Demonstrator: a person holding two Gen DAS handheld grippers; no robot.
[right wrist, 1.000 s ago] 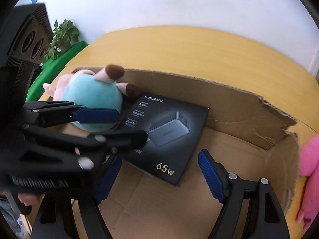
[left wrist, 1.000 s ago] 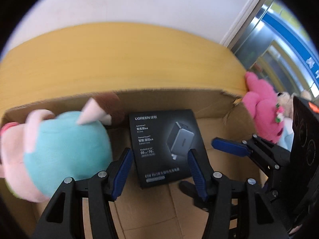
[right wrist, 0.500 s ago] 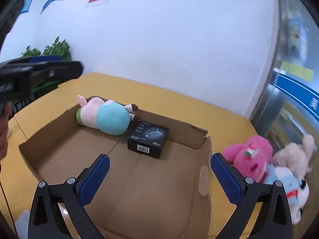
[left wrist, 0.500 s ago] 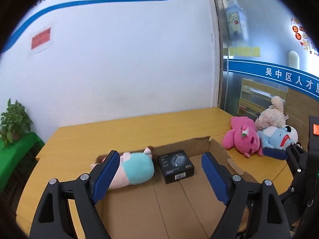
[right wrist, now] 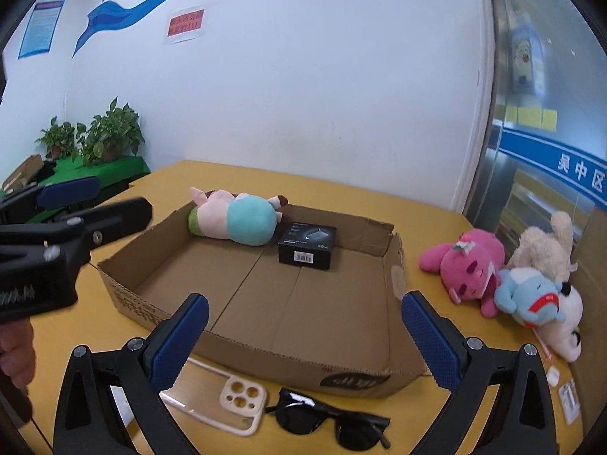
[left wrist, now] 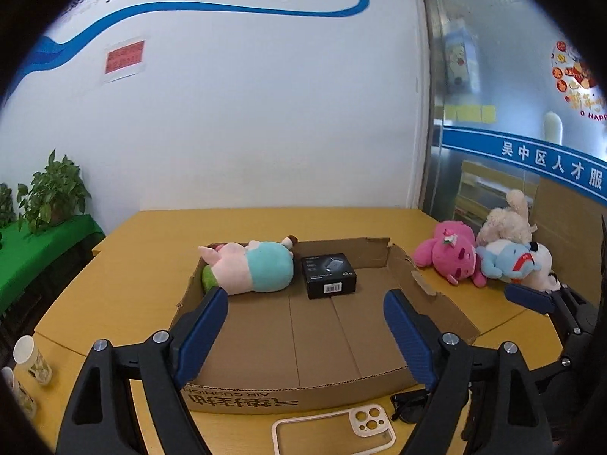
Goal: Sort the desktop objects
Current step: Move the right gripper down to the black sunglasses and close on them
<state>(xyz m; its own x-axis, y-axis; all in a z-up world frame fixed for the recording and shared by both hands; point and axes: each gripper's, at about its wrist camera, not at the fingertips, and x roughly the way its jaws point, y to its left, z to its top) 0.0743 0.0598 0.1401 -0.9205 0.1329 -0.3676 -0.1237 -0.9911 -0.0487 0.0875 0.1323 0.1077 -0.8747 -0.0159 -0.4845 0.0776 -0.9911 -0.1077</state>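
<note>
One yellow table (right wrist: 379,204) under a cardboard tray (right wrist: 265,345), white wall (right wrist: 303,94) behind.

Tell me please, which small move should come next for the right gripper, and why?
Probably lower the right gripper toward the sunglasses. It is open and empty, and the sunglasses lie on the table just in front of the cardboard box, which already holds a plush toy and a black charger box.

plush toys (right wrist: 478,265): 5 | box (right wrist: 306,247): 1 | sunglasses (right wrist: 330,419): 1 | phone case (right wrist: 231,402): 1
</note>
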